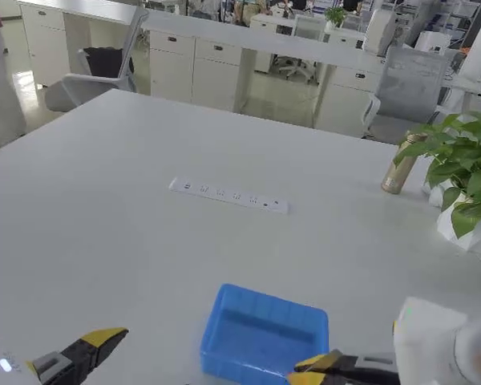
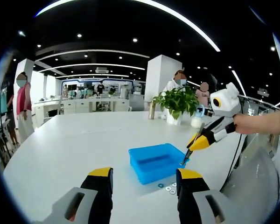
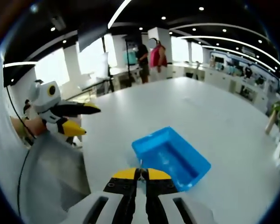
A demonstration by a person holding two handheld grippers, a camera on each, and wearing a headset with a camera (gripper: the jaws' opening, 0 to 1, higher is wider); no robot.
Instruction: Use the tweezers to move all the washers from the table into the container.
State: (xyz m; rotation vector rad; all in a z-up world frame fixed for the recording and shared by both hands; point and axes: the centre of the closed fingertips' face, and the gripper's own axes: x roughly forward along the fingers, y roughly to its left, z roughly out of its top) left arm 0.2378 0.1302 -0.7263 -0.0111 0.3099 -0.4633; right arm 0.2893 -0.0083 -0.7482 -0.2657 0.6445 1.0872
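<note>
The right gripper (image 3: 141, 173) has its fingers clenched on the tweezers (image 2: 186, 156), and their tip hangs at a corner of the blue container (image 1: 260, 333). The container stands close to the near edge of the white desk (image 1: 144, 241). A few washers (image 2: 168, 188) lie on the desk just beside the container, toward that edge. The left gripper (image 2: 144, 179) has its fingers released and holds nothing.

The container (image 1: 260, 330) is a shallow blue rectangular tray, standing open on the table (image 1: 144, 241). A few small washers (image 2: 168, 188) lie flat just beside its corner. The thin tweezers (image 2: 186, 157), pinched in the right gripper (image 3: 141, 171), slant down toward the tray's edge.
</note>
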